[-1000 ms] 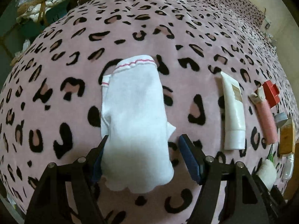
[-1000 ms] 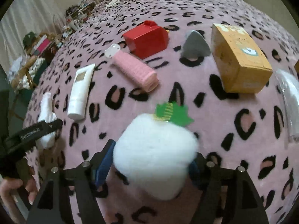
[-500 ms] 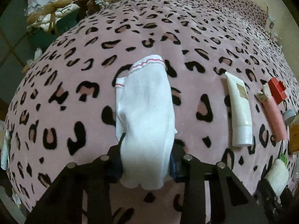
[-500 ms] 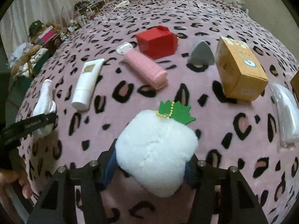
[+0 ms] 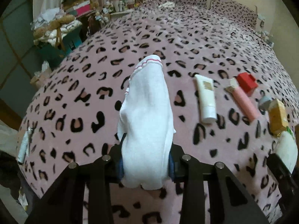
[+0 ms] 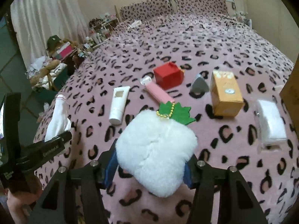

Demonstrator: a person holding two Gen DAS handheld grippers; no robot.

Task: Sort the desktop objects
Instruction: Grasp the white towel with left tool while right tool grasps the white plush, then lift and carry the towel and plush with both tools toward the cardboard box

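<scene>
Fabric fills both of my grips. My left gripper (image 5: 145,165) has its jaws nearly shut, pinching a white sock (image 5: 147,115) at bottom centre of the left view so it hangs long and limp. My right gripper (image 6: 149,166), jaws partly closed, squeezes a fluffy white plush (image 6: 157,149) with a green felt leaf (image 6: 177,113). Both point steeply down over the leopard-print blanket (image 6: 214,43), seemingly lifting these soft items away from the tube (image 6: 118,105), red box (image 6: 168,75) and orange box (image 6: 225,93) mid-frame.
</scene>
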